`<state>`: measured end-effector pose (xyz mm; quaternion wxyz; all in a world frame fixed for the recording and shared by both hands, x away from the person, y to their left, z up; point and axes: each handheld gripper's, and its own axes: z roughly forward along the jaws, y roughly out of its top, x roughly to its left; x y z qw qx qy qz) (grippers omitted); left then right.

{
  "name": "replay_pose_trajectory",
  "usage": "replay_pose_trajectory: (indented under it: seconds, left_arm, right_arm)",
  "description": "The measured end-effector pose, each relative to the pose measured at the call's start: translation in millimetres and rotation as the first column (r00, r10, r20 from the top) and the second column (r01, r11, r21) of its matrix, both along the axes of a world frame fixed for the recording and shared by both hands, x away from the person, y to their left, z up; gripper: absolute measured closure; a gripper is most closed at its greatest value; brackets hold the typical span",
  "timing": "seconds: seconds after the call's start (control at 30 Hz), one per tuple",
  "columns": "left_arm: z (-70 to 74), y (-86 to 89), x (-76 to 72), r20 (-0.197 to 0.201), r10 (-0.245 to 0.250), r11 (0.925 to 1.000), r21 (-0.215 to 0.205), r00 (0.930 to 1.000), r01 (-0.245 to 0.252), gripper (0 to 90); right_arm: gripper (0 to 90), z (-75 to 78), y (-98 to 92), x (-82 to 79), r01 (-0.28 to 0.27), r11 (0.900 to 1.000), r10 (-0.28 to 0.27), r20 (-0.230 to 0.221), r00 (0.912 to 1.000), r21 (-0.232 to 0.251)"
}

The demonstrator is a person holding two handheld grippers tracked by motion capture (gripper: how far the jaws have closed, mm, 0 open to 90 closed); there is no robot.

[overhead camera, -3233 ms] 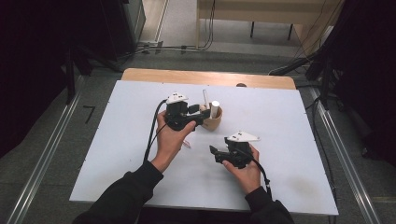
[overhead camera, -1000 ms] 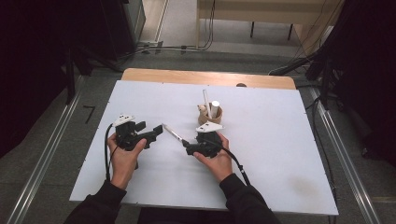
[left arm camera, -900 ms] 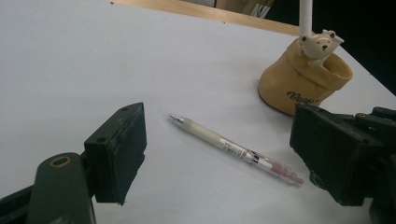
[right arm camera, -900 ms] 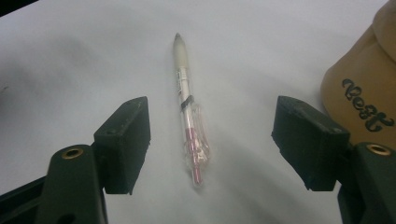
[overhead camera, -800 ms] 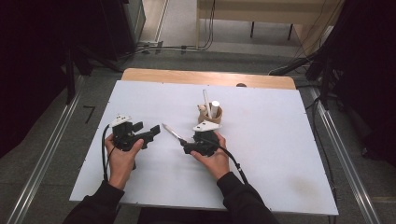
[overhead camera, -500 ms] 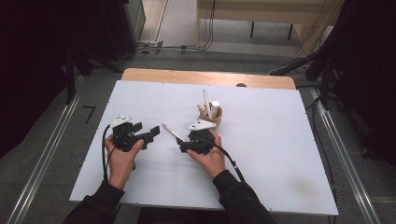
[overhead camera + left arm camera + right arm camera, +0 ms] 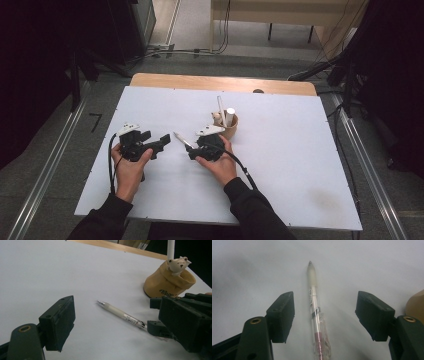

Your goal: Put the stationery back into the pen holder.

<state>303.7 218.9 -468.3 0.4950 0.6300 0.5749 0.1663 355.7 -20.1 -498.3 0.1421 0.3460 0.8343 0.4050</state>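
Note:
A clear pen (image 7: 180, 139) with a red inside lies flat on the white table (image 7: 300, 165). My right gripper (image 7: 192, 150) reaches it from the right. Its jaws stand on either side of the pen's rear half (image 7: 315, 315), pads apart from it, and have been closing a little. The right gripper (image 7: 324, 298) is open. My left gripper (image 7: 164, 140) rests to the left of the pen, open, and its jaws have just been opening with nothing between them. From the left gripper (image 7: 115, 322) the pen (image 7: 117, 312) lies ahead, tip towards it.
A tan pouch-shaped holder (image 7: 230, 131) with a small bear figure and white sticks stands just behind my right hand, also seen as the holder (image 7: 170, 285) and at the edge (image 7: 415, 305). A wooden strip (image 7: 220, 82) borders the table's far side.
Since the earliest frame the left hand left the holder and moved left, and the pen came to lie on the table. Over the last second the right gripper slid left along the pen.

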Motion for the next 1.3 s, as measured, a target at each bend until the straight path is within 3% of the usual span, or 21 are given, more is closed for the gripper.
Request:
replay_pose_trajectory:
  seconds: [0.47,1.3]
  left_arm:
    - [-0.5,0.0,0.4,-0.001,-0.004,1.0,0.002,1.0,0.004,14.3]
    - [-0.6,0.0,0.3,-0.001,-0.008,1.0,-0.005,1.0,0.008,14.4]
  right_arm:
    - [34.7,-1.8,13.0,12.4,-0.009,1.0,0.009,-0.003,1.0,-0.025]
    - [51.6,-5.8,38.1,25.9,-0.049,0.996,0.049,0.002,0.9988,-0.076]
